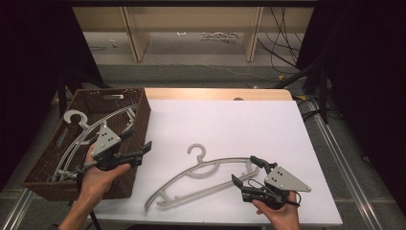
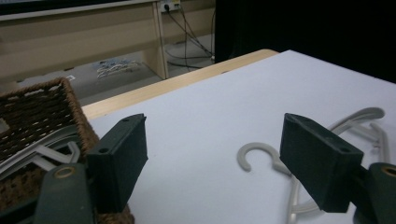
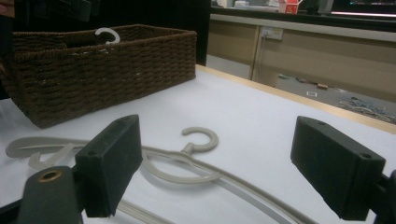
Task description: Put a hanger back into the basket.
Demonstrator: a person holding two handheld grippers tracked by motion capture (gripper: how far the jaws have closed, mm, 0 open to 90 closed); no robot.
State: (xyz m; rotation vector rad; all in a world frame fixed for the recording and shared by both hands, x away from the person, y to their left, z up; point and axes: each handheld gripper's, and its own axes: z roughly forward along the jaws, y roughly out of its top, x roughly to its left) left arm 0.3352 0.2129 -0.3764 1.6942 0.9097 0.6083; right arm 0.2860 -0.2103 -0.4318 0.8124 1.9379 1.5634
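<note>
Both my tongs stood released: left gripper (image 1: 136, 143) over the wicker basket (image 1: 140, 125), right gripper (image 1: 247, 172) beside the grey hanger (image 1: 191, 184), which I judged best pinched squarely on its arm.

The hanger (image 1: 203, 179) I'm working toward is pale grey plastic, lying flat on the white table, near the front edge and a little left of centre. Its hook (image 1: 196, 152) points to the far side, the open curl facing left. The long curved shoulders sweep from the near left up toward the right, where the end sits just beside my right claw. In my right gripper view it lies just ahead (image 3: 187, 163), flat and whole, with notched ends on its arms.
</note>
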